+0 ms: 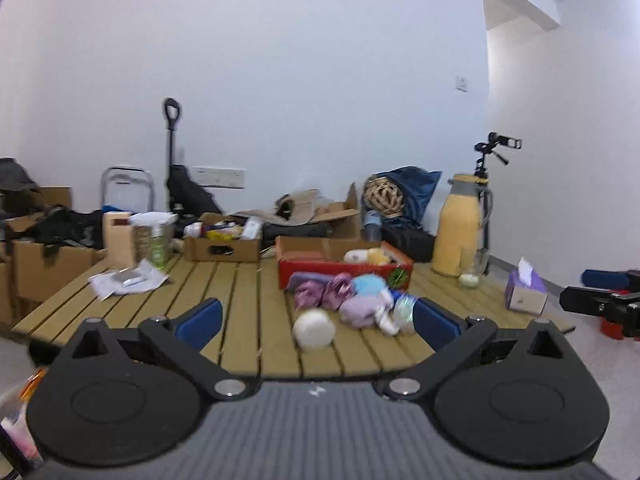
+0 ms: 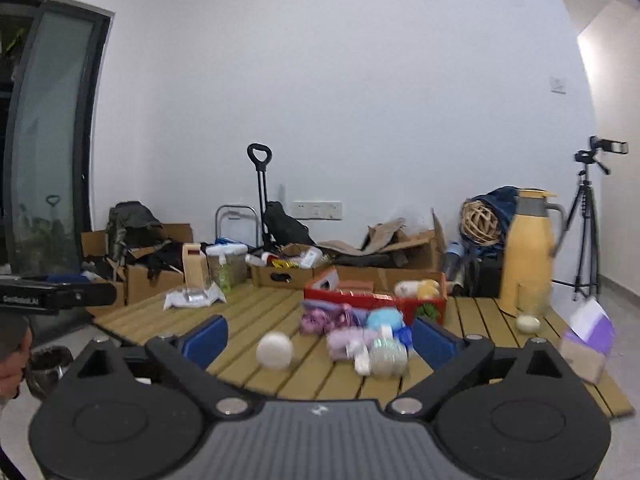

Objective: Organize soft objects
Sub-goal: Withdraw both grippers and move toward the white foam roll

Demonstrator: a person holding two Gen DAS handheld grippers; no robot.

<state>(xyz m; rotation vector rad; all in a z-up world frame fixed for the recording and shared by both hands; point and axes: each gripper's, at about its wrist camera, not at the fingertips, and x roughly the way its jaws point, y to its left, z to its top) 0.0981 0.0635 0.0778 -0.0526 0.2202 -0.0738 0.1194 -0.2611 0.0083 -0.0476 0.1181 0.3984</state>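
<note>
1. While both grippers hover short of the counter (image 1: 240, 292), left gripper (image 1: 318, 316) and right gripper (image 2: 320, 338) jaws are spread, holding nothing.
2. Soft toys (image 1: 352, 300) are heaped mid-counter, near the red box (image 1: 344, 270); white ball (image 1: 314, 329) is nearest.
3. Step looks like approach; next move needs closing in on one toy.

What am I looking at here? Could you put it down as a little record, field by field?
Setting: slatted wooden table against a white wall
Loose soft things: white ball; heap of pink, lilac and blue plush
Container: red box behind the heap, two soft toys already inside
Left gripper: open, empty
Right gripper: open, empty
Nearby: yellow jug, tissue box
</note>
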